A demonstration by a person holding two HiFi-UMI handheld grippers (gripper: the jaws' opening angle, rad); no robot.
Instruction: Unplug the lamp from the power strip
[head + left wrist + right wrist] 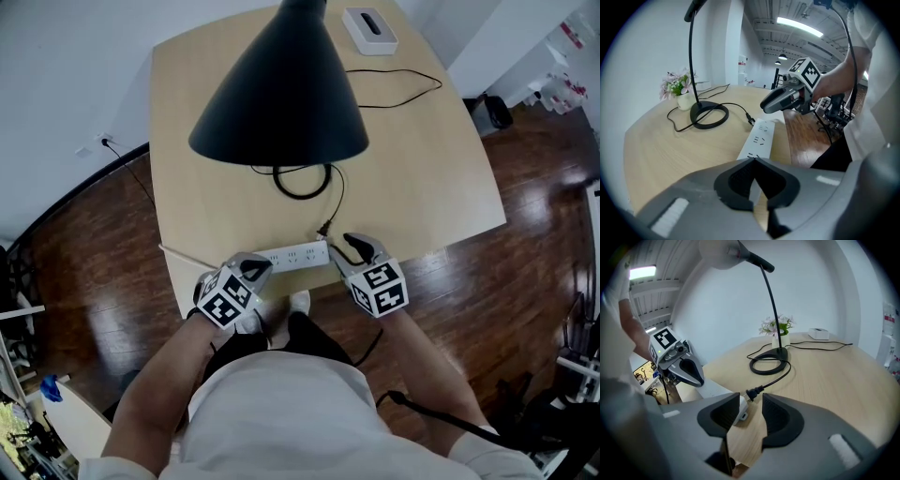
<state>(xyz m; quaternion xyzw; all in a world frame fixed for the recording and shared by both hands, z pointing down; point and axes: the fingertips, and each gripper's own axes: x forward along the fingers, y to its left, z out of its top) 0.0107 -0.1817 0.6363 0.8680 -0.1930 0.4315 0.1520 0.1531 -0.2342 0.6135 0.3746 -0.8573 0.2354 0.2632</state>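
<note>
The black lamp's shade hangs over the table, and its ring base sits behind a white power strip. The lamp's plug lies loose on the wood just off the strip's right end, out of the sockets. My right gripper is open, a little short of the plug, with nothing between its fingers. My left gripper is shut, its tips meeting over the strip's left end.
A white box and a thin black cable lie at the far side of the light wooden table. A small flower pot stands beside the lamp base. The strip sits near the table's front edge, above dark wood floor.
</note>
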